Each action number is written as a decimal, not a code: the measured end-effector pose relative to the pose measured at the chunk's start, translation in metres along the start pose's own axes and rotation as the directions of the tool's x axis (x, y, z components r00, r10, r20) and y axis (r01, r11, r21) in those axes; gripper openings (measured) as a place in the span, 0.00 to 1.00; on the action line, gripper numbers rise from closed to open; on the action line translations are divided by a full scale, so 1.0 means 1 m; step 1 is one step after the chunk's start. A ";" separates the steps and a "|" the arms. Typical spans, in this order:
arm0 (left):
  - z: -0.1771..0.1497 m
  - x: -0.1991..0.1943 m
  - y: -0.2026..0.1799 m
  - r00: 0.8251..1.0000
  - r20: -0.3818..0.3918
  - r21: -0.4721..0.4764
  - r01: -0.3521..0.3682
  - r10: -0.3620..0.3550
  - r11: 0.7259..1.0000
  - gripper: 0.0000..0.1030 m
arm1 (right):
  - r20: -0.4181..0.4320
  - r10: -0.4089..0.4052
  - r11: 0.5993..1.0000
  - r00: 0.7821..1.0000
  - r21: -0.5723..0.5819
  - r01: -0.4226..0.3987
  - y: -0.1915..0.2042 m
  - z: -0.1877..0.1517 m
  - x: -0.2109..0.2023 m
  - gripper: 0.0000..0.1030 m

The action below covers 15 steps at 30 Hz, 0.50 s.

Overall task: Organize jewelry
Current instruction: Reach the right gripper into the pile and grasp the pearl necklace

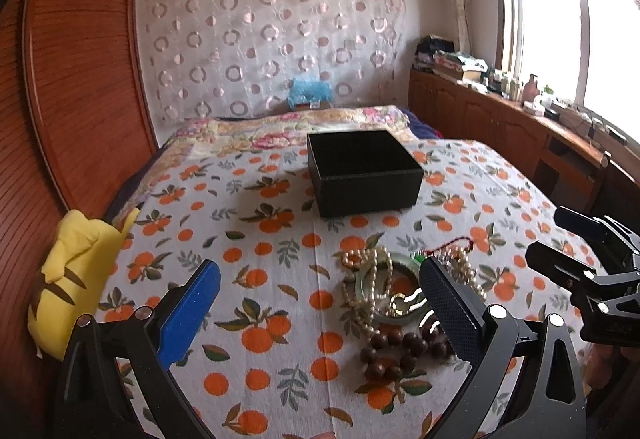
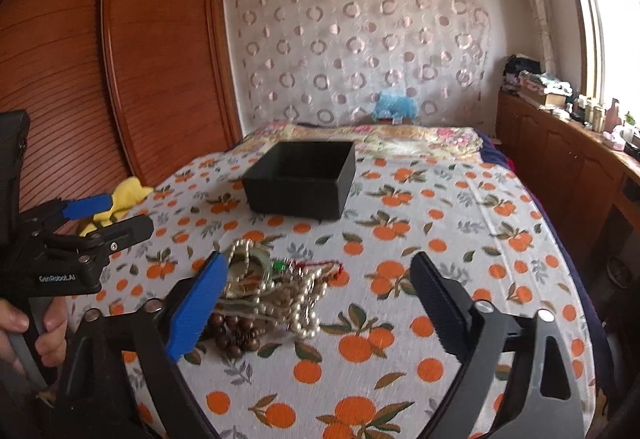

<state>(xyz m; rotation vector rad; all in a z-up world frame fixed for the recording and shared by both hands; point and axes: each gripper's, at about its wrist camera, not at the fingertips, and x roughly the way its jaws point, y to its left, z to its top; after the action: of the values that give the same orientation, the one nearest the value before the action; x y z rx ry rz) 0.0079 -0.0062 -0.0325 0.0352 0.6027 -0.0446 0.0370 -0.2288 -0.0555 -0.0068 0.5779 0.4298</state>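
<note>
The room was a bedroom with a wooden wardrobe (image 2: 120, 79) on one side and a window (image 1: 560, 19) on the other, and the work surface was a bed (image 1: 260, 239) under a cover printed with oranges. On it, toward the far end, sat an open black box (image 1: 362, 173), seemingly empty as far as its inside showed. Nearer the cameras lay the jewelry pile (image 1: 394, 291): a pale green bangle (image 1: 366, 289) draped with a pearl necklace (image 2: 306, 303), a string of brown wooden beads (image 1: 394, 351) on the near side, and a red cord (image 2: 324, 267) on the far side. Both tongs were spread wide and held nothing. The left tongs (image 1: 320, 303) had the pile just inside their right finger; the right tongs (image 2: 316, 303) had it just inside their left finger. The pile therefore lay between the two tools, about equally near each, with the box straight beyond it, so the coming pick would probably mean a short reach forward and inward.
</note>
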 end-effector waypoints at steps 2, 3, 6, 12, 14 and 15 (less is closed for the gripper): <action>-0.001 0.015 0.003 1.000 -0.022 0.007 0.002 -0.002 1.000 0.94 | -0.032 0.019 1.000 0.999 -0.001 -0.019 0.001 -0.004 0.007 0.76; -0.003 0.017 0.002 1.000 -0.029 0.009 0.005 -0.004 1.000 0.94 | -0.046 0.024 1.000 0.999 -0.005 -0.024 0.003 -0.007 0.010 0.73; -0.007 0.020 0.004 0.999 -0.048 0.008 0.009 -0.009 1.000 0.94 | -0.090 0.043 0.999 0.995 -0.022 -0.045 0.008 -0.013 0.019 0.60; -0.012 0.029 0.002 0.997 -0.079 0.014 0.022 -0.021 1.000 0.94 | -0.166 0.074 0.995 0.983 -0.049 -0.083 0.014 -0.021 0.037 0.40; -0.012 0.034 0.000 0.996 -0.090 0.018 0.022 -0.020 1.000 0.94 | -0.187 0.077 0.994 0.979 -0.064 -0.090 0.017 -0.023 0.042 0.33; -0.013 0.035 0.000 0.995 -0.094 0.020 0.022 -0.020 1.000 0.94 | -0.197 0.074 0.994 0.978 -0.068 -0.090 0.017 -0.024 0.045 0.31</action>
<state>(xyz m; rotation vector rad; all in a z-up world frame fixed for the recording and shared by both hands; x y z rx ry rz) 0.0288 -0.0063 -0.0631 0.0515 0.6969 -0.0702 0.0512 -0.1984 -0.0974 -0.1000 0.7556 0.5354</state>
